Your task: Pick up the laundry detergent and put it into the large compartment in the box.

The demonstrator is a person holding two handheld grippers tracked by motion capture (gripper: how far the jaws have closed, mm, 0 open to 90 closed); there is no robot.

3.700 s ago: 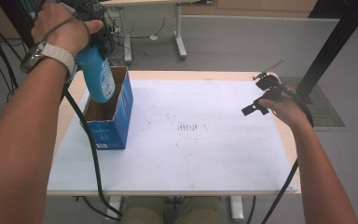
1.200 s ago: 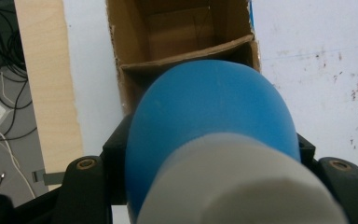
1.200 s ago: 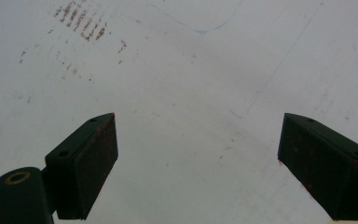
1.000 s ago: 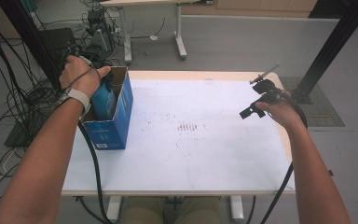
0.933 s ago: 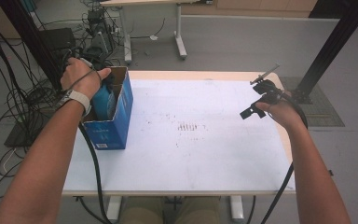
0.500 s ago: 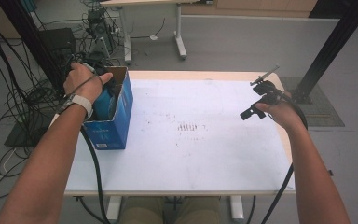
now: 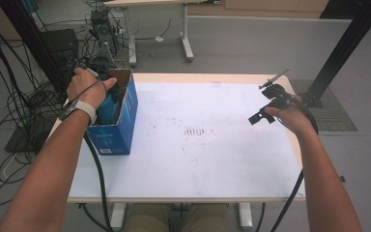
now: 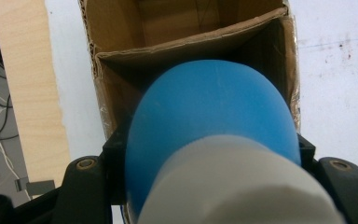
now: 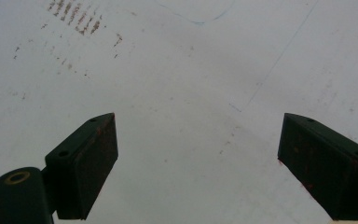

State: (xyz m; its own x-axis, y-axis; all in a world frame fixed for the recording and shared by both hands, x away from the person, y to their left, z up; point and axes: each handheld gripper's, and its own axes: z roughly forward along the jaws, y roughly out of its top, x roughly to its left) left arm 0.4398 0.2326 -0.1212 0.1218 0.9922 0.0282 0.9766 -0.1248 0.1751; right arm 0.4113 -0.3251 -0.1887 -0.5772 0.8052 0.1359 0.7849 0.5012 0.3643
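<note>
High view: the left gripper is down inside the open top of the blue cardboard box, which stands at the left edge of the tabletop. Between its jaws sits a blue bottle with a pale cap end; the left hand rests above the box rim.

Left gripper view: the jaws are clenched on the blue bottle from both sides. Its long axis runs along the gripper, rounded base forward, pointing into the near compartment of the box. A cardboard divider crosses just beyond the base, with a second compartment behind it. The box walls stand close on either side, so clearance appears tight; whether the base touches the box floor cannot be determined.

Judgement: the coming move depends on the bottle staying parallel to the walls. A tilt toward the divider could catch it.

Right gripper view: the right gripper is spread wide and carries nothing, above bare, stained tabletop. In the high view the right gripper is well apart from the box, near the right edge. The left hand is the nearer by far.
</note>
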